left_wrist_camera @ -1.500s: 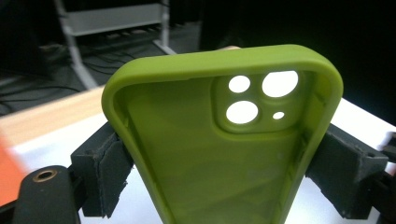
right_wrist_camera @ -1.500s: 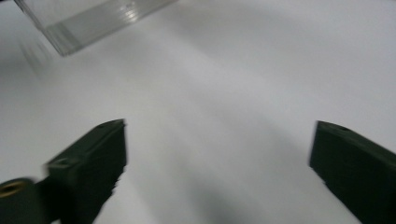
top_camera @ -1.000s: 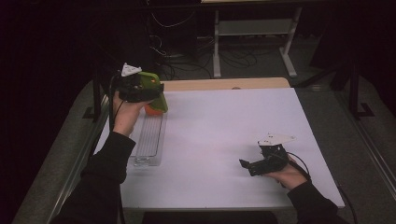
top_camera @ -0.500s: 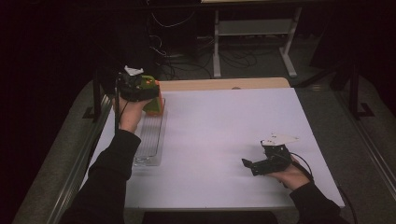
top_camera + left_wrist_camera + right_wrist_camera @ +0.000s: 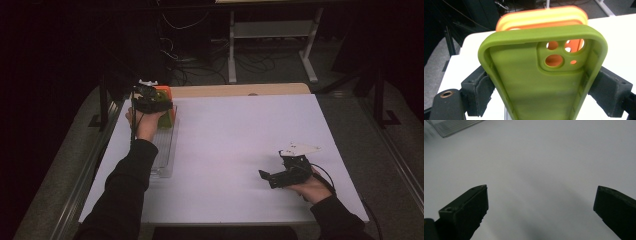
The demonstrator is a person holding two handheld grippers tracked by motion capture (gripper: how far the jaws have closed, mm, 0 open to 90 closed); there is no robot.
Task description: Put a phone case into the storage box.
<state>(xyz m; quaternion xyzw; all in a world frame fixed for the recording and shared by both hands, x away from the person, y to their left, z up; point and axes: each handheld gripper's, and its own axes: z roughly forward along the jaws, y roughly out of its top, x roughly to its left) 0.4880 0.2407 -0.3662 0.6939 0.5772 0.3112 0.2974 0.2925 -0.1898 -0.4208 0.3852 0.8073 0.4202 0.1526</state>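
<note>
Left gripper point(image 5: 544, 100) fingers point(image 5: 477, 92) clamp the green phone case point(image 5: 541, 82) edgewise (orange cases point(image 5: 541, 18) just beyond the fingertips). Right gripper point(image 5: 541, 207) fingers wide, nothing between, over bare desk point(image 5: 549, 157).

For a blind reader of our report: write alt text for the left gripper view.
A green phone case fills the frame, gripped by its two long edges between the left gripper's black jaws, its inside and camera cutouts facing the camera. Behind it stand orange and yellow cases, at the edge of a white table.
</note>
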